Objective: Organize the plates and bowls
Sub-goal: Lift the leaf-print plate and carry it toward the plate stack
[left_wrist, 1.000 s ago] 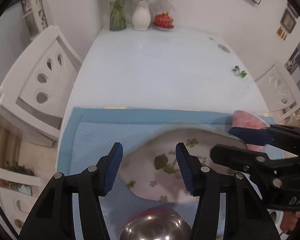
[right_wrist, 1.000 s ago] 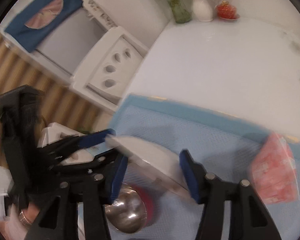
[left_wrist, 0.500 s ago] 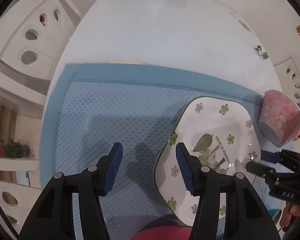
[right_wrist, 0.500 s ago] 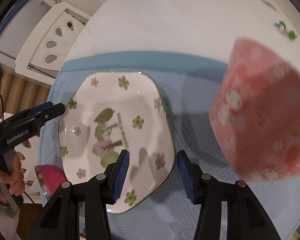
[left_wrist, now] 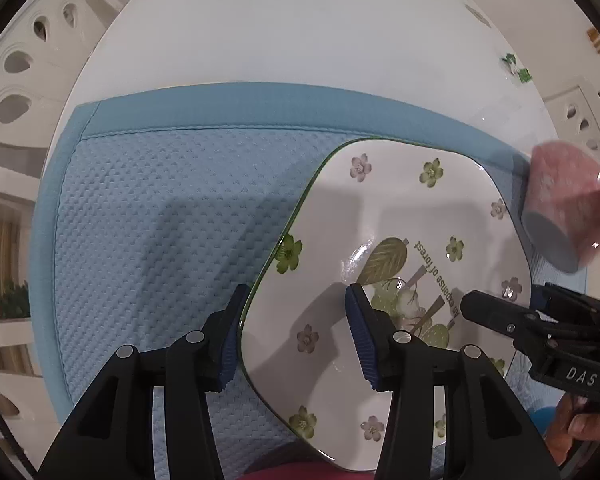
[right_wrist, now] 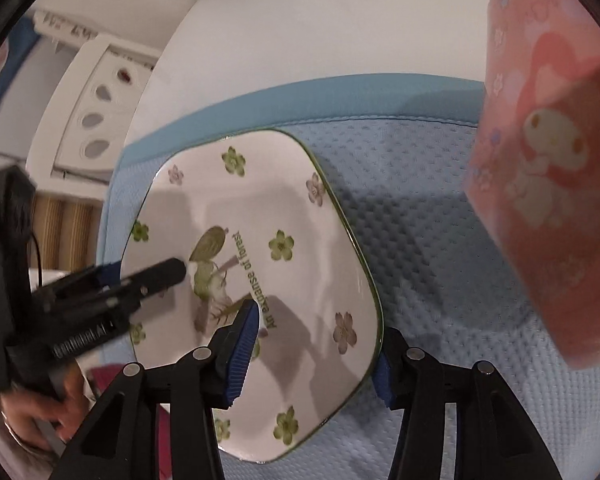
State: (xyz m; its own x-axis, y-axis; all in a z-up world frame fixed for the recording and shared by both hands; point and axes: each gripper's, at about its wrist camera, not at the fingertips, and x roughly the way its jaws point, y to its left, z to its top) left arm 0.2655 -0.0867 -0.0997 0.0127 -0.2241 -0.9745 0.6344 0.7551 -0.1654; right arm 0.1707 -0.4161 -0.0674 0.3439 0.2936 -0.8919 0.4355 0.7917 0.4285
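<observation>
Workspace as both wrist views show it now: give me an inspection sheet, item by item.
Surface: white glossy table with a blue textured mat on it.
Job's things: square white ceramic plate with green and pink flowers lies flat on the mat; pink cartoon-print cup, blurred, at the mat's far right; a pink-red object at the near edge, mostly hidden.
Clutter: small green and white bits on the bare table.
Grippers: left gripper straddles the plate's left edge, jaws just closing; right gripper straddles its right edge. Contact unclear for both.
Cables: thin black cable by the left gripper.
Surroundings: white chairs with cut-out backs.
</observation>
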